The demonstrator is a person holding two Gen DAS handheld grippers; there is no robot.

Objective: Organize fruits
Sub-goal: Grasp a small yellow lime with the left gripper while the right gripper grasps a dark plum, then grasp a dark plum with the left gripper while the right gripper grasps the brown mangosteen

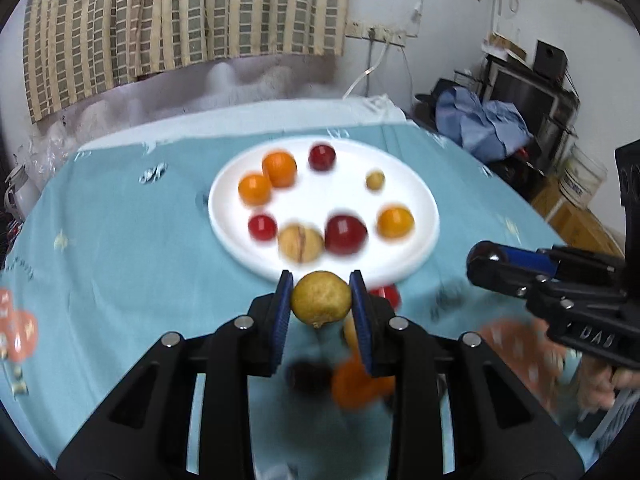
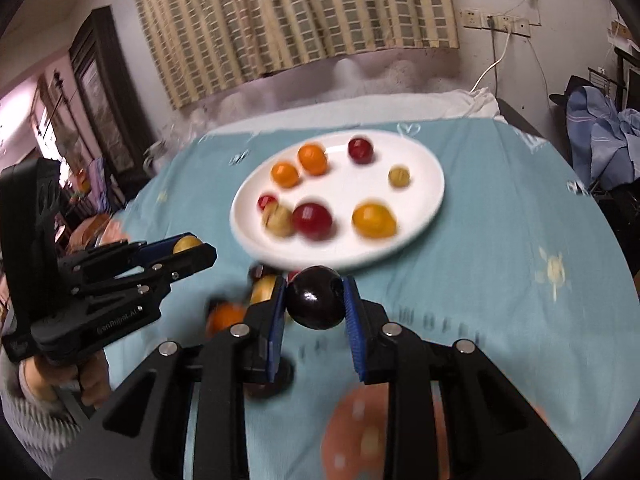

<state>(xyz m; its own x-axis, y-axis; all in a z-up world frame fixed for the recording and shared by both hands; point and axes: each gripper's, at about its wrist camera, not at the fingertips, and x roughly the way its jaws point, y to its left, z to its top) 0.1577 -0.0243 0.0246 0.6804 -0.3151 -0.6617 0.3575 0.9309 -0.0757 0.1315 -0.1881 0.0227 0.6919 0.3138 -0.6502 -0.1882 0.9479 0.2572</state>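
- Your left hand-held gripper [image 1: 321, 300] is pinching a yellow-green fruit [image 1: 321, 299] between its blue pads, held clear above the teal cloth [image 1: 120, 240] just in front of the near rim of the white plate [image 1: 424, 196].
- Your right hand-held gripper [image 2: 315, 304] is pinching a dark plum [image 2: 315, 298] the same way, also lifted off the cloth and close to the plate's near edge (the left wrist view shows that gripper from the side, at the right of the picture).
- On the plate lie eight fruits, all blurred: two oranges [image 1: 266, 178] touching at the far left, a dark red one [image 1: 321, 156] at the back, a small tan one [image 1: 375, 180] to the right, an orange one [image 1: 395, 222] at the near right, and a near row of a small red fruit [image 1: 262, 227], a tan fruit with a seam [image 1: 300, 243] and a large red fruit [image 1: 345, 234] side by side.
- Under and behind the grippers, a few loose fruits sit on the cloth before the plate: an orange one [image 2: 226, 317], a red one [image 1: 387, 295], a yellowish one [image 2: 263, 288] and something dark (too blurred to name).
- The cloth covers the worktop; behind it hang a checked curtain [image 1: 180, 20] and a white wall, with blue cloth [image 1: 480, 120] heaped at the right.
- Your fingers [image 2: 48, 384] show below the left gripper's handle in the right wrist view.
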